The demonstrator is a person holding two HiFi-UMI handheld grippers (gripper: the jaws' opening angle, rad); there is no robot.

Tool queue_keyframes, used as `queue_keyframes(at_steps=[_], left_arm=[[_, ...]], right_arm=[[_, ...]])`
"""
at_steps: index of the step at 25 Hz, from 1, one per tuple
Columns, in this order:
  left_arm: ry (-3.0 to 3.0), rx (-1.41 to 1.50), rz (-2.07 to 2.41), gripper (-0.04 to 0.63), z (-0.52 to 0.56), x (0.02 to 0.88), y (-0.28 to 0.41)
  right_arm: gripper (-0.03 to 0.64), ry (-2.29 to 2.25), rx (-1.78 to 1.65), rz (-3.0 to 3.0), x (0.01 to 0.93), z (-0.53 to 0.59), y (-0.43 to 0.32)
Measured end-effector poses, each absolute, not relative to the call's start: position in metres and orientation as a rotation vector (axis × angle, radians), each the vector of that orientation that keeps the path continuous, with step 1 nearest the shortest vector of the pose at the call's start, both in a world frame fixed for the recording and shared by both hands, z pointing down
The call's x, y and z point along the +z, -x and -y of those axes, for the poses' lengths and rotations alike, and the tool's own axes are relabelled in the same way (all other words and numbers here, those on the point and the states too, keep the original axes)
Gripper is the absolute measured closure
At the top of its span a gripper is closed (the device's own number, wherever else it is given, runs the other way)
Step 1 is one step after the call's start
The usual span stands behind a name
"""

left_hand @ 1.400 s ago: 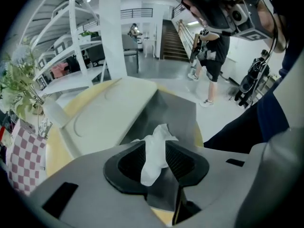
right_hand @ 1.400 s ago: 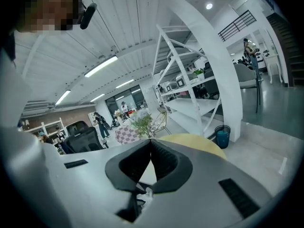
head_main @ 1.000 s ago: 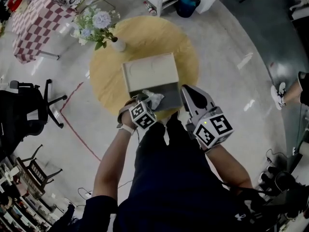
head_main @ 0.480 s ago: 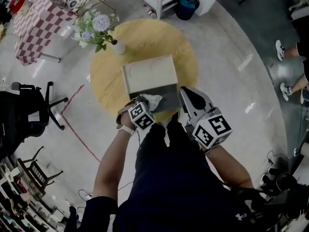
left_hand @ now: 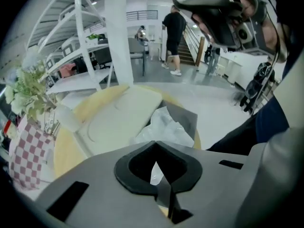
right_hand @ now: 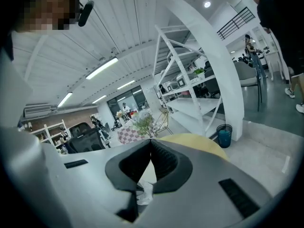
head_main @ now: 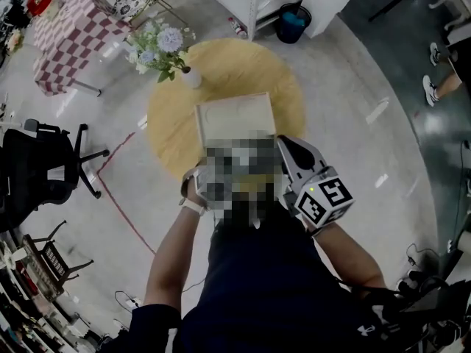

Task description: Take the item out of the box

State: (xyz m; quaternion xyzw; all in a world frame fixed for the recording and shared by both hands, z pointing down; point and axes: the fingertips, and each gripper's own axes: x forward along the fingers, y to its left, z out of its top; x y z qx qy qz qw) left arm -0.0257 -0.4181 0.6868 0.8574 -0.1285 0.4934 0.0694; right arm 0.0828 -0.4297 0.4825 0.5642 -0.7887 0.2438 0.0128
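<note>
Ceiling strip lights (right_hand: 102, 68) give even, soft light; fisheye edges bend and darken to black.

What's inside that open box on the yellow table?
A crumpled white bag pokes out of the open box, and the left gripper pinches it. Whatever is wrapped in the bag, and the box's bottom under it, are covered.

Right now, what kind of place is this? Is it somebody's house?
Probably not a house: it looks like a big open office or workshop. There are a black office chair, tall white shelves and people out on a wide grey floor.
</note>
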Motion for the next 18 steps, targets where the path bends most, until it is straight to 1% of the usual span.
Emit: queue_keyframes(at_steps=[5,18], left_arm=[[-2.544,1.218,0.513,0.577,0.427,0.646,0.031],[-2.584,0.843,0.828,0.577,0.447,0.536,0.053]], right_arm=[[0.604,-1.750,0.708,2.488,0.469,0.435,-0.080],[0.604,-1.731,0.559,2.563,0.423,0.446,-0.065]])
